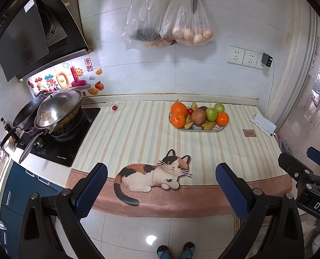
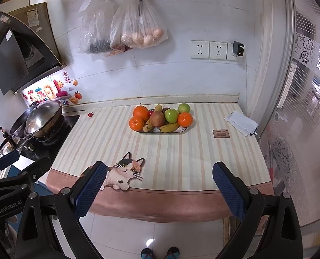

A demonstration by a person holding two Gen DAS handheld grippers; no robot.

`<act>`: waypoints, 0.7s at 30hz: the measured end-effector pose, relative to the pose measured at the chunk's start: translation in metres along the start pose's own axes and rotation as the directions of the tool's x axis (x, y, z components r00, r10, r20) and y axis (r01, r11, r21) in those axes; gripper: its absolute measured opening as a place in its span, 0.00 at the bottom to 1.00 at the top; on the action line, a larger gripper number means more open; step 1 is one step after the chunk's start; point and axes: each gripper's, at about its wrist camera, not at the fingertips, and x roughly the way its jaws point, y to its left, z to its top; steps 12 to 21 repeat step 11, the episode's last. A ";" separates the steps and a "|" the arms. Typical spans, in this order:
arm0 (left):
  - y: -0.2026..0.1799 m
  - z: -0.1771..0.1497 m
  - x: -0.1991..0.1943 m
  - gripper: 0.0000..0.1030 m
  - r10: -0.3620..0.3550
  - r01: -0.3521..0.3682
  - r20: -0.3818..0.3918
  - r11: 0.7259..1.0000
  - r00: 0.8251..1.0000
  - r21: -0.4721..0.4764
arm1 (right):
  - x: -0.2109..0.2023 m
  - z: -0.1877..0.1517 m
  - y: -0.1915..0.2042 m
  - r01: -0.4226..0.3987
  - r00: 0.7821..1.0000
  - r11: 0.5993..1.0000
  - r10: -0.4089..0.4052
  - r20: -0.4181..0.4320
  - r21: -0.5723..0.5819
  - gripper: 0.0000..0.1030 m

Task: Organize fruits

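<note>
Fruit sits heaped on the tray (image 2: 182,131) at the counter's (image 2: 203,161) back — one cherry tomato (image 2: 90,114) lies apart by the stove. Both tools — left tool (image 1: 161,191), right tool (image 2: 158,188) — hang spread and empty; approach the stray slowly, pinch gently.

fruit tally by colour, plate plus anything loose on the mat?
Orange: 3, on the plate, e.g. front-left orange
Green: 2, e.g. green apple
Red-brown: 1, reddish apple
Small red: 2, one on the plate, one loose cherry tomato
Yellow bananas: at least 3, e.g. front banana
Dark fruit: 1, partly hidden
Total: about 12
</note>
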 end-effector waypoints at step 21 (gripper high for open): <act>0.000 -0.002 -0.009 1.00 0.007 -0.007 0.019 1.000 1.000 -0.003 | -0.004 -0.005 0.004 -0.012 1.000 1.000 0.012 -0.006 -0.007 0.98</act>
